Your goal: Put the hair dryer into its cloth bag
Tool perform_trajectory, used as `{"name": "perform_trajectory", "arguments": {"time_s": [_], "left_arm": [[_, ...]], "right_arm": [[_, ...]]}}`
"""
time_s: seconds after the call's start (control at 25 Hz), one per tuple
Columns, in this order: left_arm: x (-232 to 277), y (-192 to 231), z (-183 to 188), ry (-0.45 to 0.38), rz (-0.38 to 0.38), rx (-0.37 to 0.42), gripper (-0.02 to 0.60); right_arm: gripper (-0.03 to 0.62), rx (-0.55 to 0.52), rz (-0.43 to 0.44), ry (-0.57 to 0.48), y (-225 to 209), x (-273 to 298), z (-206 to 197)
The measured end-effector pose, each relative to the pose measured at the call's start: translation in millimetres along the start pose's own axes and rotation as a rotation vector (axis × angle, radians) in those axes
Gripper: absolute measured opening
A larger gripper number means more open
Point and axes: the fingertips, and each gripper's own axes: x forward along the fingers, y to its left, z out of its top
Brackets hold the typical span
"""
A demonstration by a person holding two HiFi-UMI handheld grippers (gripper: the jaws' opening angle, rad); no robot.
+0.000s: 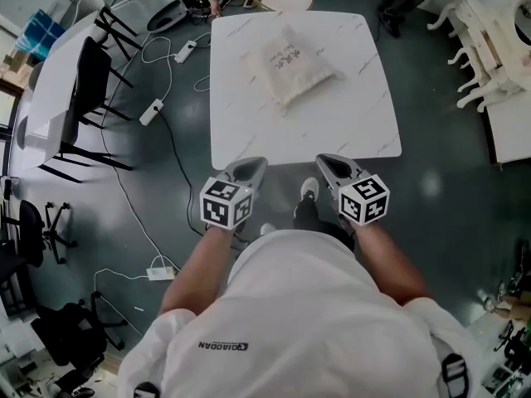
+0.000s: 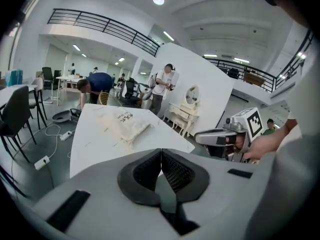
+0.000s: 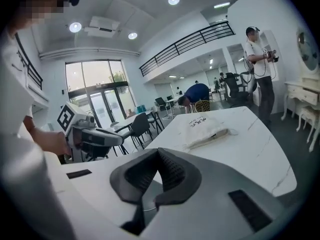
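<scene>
The left gripper (image 2: pixel 161 159) had its jaws clenched on nothing, ribbed pads pressed together, and the right gripper (image 3: pixel 157 156) was likewise shut and empty. Both were held close to the person's body, short of the near edge of the tabletop (image 1: pixel 249 131). The cloth bag (image 1: pixel 294 66) lay alone on the far half of that white marbled surface, well apart from both grippers, its printed side up. No hair dryer showed outside it. The bag looked plump rather than flat, so the dryer was probably already inside, though that could not be confirmed. The cloth should be light, soft and limp, so it would sag if pinched at one spot. The best hold was likely the hem at its mouth, one gripper to each side, but which end was the mouth was unclear. A dryer would be stiff, smooth and top-heavy, best taken by the handle. Nothing stood between grippers and bag. A black chair (image 1: pixel 87 89) and a power strip (image 1: pixel 151 111) with cables were on the floor to the left, white furniture (image 1: pixel 489 40) was at the far right, and a bent-over person (image 2: pixel 95 81) was beyond the far edge.
</scene>
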Motion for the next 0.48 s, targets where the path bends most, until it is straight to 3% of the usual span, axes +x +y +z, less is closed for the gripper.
{"name": "perform_trajectory", "arguments": {"time_s": [0.28,0.48], "left_arm": [[-40,-29,-21,-0.015,-0.061,0.042,0.029],[-47,-45,-18,-0.022,-0.072,0.057,0.029]], "right_arm": [[0.020,-0.030,-0.097,-0.040,31,-41,-4],[0.020,-0.055,-0.108,-0.063,36,-68,2]]}}
